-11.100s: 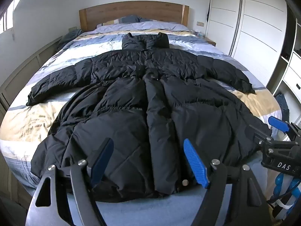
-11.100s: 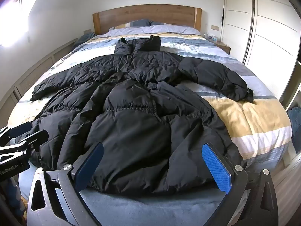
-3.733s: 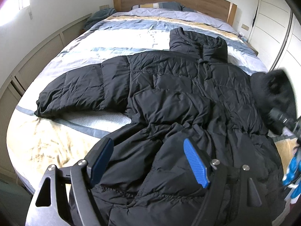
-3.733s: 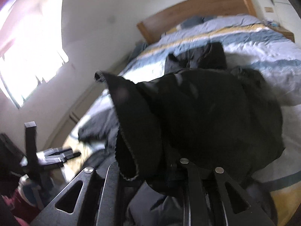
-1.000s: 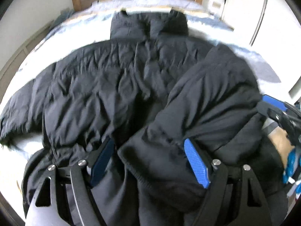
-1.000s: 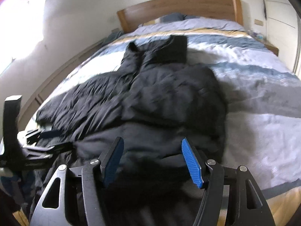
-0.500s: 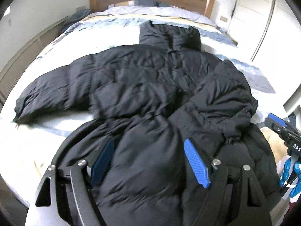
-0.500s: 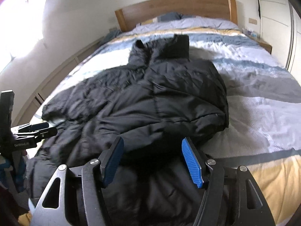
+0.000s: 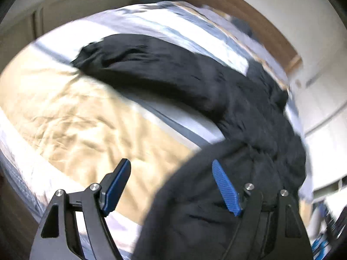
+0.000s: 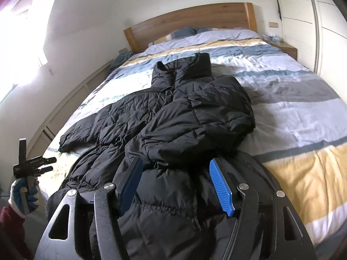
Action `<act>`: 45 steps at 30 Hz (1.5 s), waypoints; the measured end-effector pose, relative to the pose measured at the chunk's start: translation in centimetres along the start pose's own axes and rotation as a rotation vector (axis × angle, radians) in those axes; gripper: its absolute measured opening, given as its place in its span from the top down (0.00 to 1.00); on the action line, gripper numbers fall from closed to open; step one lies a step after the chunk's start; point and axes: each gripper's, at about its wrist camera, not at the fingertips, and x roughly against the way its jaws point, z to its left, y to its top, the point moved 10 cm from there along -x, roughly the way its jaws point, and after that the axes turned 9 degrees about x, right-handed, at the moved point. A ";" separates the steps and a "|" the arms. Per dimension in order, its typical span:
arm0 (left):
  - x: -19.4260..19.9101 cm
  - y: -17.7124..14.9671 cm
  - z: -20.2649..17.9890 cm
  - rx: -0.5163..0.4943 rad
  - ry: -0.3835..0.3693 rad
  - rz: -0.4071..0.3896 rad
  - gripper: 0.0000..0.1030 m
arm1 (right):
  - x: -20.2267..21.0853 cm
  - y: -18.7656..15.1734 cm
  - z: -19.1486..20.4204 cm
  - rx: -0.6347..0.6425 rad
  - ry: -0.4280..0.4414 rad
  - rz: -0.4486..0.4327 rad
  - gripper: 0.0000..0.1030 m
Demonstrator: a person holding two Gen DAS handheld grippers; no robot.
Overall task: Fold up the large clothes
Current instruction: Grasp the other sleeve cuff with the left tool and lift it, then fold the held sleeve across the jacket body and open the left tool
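The black coat [image 10: 184,117] is lying along the striped bed [image 10: 303,112], collar toward the wooden headboard [image 10: 190,21] — one sleeve folded over its chest, the other [image 9: 147,69] stretching out across the bed. My right tongs [image 10: 175,186] are hovering over the coat's hem, jaws parted and holding nothing. My left tongs [image 9: 173,186] are gaping empty too — beside the hem.
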 end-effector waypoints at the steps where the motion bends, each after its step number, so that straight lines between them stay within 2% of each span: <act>1: -0.1 0.7 0.8 0.026 -0.015 -0.003 0.26 | 0.2 -0.2 0.0 -0.001 -0.013 0.005 0.38; 5: -1.3 4.9 4.5 0.181 -0.113 -0.025 0.26 | 0.8 -0.2 -1.0 -0.031 -0.072 0.019 0.38; 11: -4.8 10.7 7.6 0.353 -0.201 -0.048 0.28 | 1.4 -0.1 -1.9 -0.049 -0.159 0.047 0.38; 18: -9.5 14.2 10.0 0.484 -0.228 -0.032 0.29 | 2.4 -0.6 -3.8 -0.104 -0.246 0.075 0.38; 22: -10.5 16.2 10.6 0.541 -0.282 -0.059 0.30 | 3.2 -0.7 -5.2 -0.136 -0.292 0.079 0.38; 25: -10.9 17.9 10.7 0.572 -0.302 -0.070 0.37 | 3.5 -0.6 -5.7 -0.138 -0.315 0.083 0.38; 27: -11.5 18.4 10.9 0.612 -0.315 -0.061 0.54 | 3.6 -0.5 -5.6 -0.132 -0.324 0.085 0.38; 28: -11.8 18.5 11.0 0.625 -0.320 -0.055 0.59 | 3.6 -0.5 -5.6 -0.129 -0.325 0.085 0.38; 29: -12.1 18.7 11.0 0.633 -0.323 -0.048 0.67 | 3.6 -0.4 -5.5 -0.125 -0.326 0.085 0.38; 33: -11.8 19.0 10.3 0.607 -0.320 -0.061 0.82 | 3.7 -0.4 -5.3 -0.116 -0.327 0.083 0.38; 38: -10.2 19.9 8.8 0.548 -0.306 -0.092 0.87 | 4.1 -0.6 -5.2 -0.117 -0.321 0.073 0.38; 45: -7.2 21.1 4.4 0.452 -0.342 -0.133 0.89 | 5.3 -0.9 -5.4 -0.121 -0.311 0.047 0.38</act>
